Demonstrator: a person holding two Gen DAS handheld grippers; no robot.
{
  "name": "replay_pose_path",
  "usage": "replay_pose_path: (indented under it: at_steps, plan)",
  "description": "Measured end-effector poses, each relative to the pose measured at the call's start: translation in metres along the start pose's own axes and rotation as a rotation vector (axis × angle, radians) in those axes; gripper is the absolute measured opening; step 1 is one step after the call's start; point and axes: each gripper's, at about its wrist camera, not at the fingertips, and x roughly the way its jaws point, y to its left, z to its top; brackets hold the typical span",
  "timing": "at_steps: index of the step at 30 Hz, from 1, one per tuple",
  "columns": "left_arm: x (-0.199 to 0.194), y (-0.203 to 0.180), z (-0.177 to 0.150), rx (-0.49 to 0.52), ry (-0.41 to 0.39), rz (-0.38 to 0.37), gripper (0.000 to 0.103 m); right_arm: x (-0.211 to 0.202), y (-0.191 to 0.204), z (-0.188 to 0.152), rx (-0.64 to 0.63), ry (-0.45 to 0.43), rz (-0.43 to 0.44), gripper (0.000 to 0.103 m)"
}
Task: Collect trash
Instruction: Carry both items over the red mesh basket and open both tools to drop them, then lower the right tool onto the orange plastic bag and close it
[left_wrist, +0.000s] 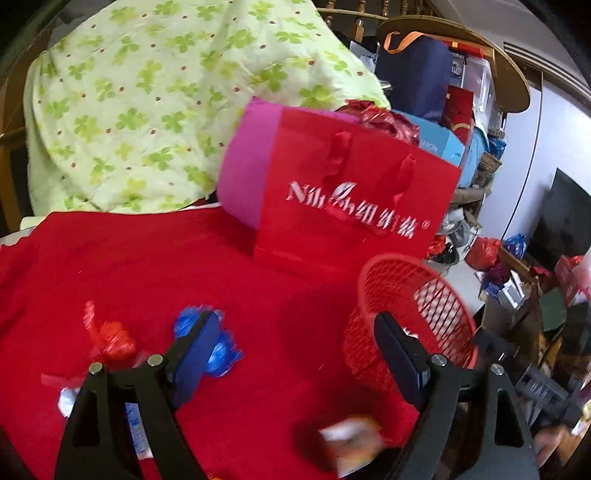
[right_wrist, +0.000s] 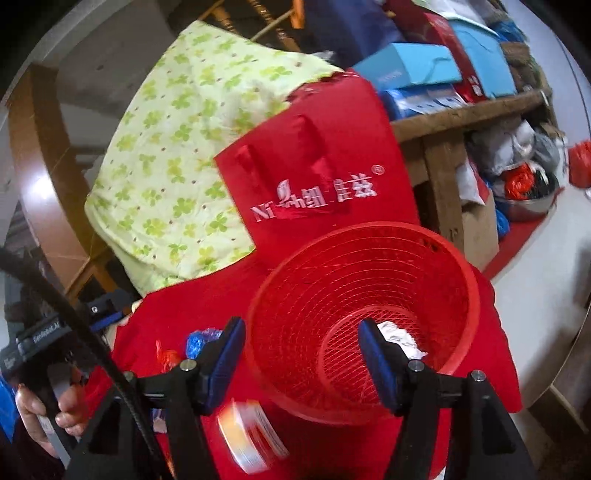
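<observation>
A red mesh wastebasket (right_wrist: 364, 314) stands on a tabletop covered with a red cloth (left_wrist: 147, 266), near its right edge. A crumpled white scrap (right_wrist: 400, 338) lies on the basket's bottom. Just behind the basket stands a red paper gift bag (left_wrist: 351, 206) with white lettering and ribbon handles, and behind that a pale green quilt with a clover print (left_wrist: 147, 103) is heaped against a wooden railing.

Loose trash lies on the cloth to the left of the basket: a blue foil wrapper (left_wrist: 221, 347), a red foil wrapper (left_wrist: 114, 339), a white tube-like piece (left_wrist: 136, 428) at the left, and a blurred white and orange packet (left_wrist: 351, 439) close to the basket's base.

The left hand-held gripper (left_wrist: 295, 347) has its jaws spread wide with nothing between them; its left finger overlaps the blue wrapper, its right finger the basket's wall. The right hand-held gripper (right_wrist: 301, 352) is partly open and empty, its right finger over the basket's mouth and its left finger outside the rim.

To the right, a wooden bench is piled with blue boxes (right_wrist: 410, 66) and red boxes. Below it sit plastic bags and a metal bowl (right_wrist: 528, 206) on a pale floor.
</observation>
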Motion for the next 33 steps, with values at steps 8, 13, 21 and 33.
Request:
replay_pose_path:
  at_steps: [8,13,21,33]
  plan:
    - [0.024,0.011,-0.085,-0.073,0.19,-0.038,0.086,-0.008,0.011,-0.014,-0.033,0.004,0.034,0.067]
    - [0.038,-0.007,-0.13,-0.079,0.29,-0.077,0.086,-0.015,0.01,-0.018,-0.058,-0.003,0.005,0.067]
    - [0.064,-0.031,-0.216,-0.035,0.405,-0.065,0.086,-0.021,0.001,-0.02,-0.049,-0.016,-0.014,0.067]
    - [-0.023,-0.005,-0.179,0.078,0.152,0.053,0.086,-0.006,0.036,-0.037,-0.144,0.078,0.112,0.067]
